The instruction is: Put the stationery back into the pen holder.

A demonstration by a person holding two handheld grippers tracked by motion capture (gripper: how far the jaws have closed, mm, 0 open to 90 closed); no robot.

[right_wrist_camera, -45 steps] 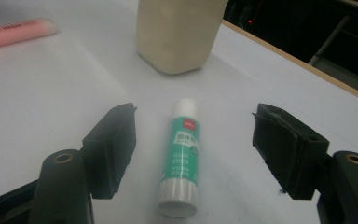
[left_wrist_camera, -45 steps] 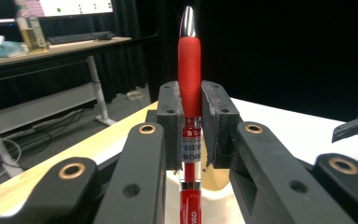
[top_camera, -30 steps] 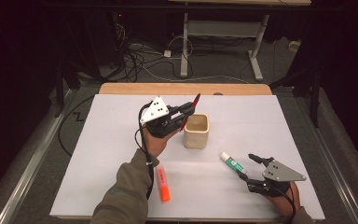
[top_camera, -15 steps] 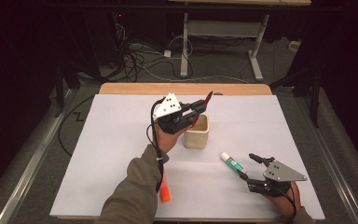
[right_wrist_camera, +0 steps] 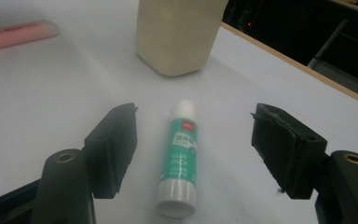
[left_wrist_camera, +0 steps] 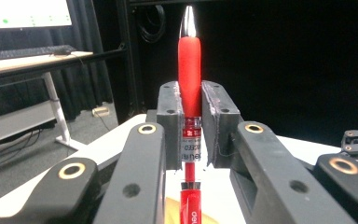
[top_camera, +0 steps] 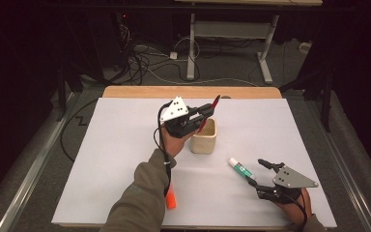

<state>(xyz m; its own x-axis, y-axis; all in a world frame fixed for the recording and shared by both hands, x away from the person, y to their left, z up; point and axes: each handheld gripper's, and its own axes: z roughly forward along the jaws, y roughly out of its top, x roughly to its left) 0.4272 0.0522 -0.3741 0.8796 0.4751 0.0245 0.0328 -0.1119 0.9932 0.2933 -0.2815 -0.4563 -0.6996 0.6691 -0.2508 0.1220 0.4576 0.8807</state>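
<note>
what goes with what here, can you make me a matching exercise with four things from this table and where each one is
Things:
1. red pen
2. glue stick
3. beige cup
4. orange highlighter

Places:
A. lying near the table's front edge, beside the sleeve
B. clamped in the left gripper
C. lying between the open jaws of the right gripper
D. standing mid-table

Pairs: 1-B, 2-C, 3-D, 4-A

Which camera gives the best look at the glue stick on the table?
The right gripper view: the glue stick lies large between that gripper's open jaws, its green label readable. The high view shows the same stick small, on the white table just ahead of the right gripper.
</note>
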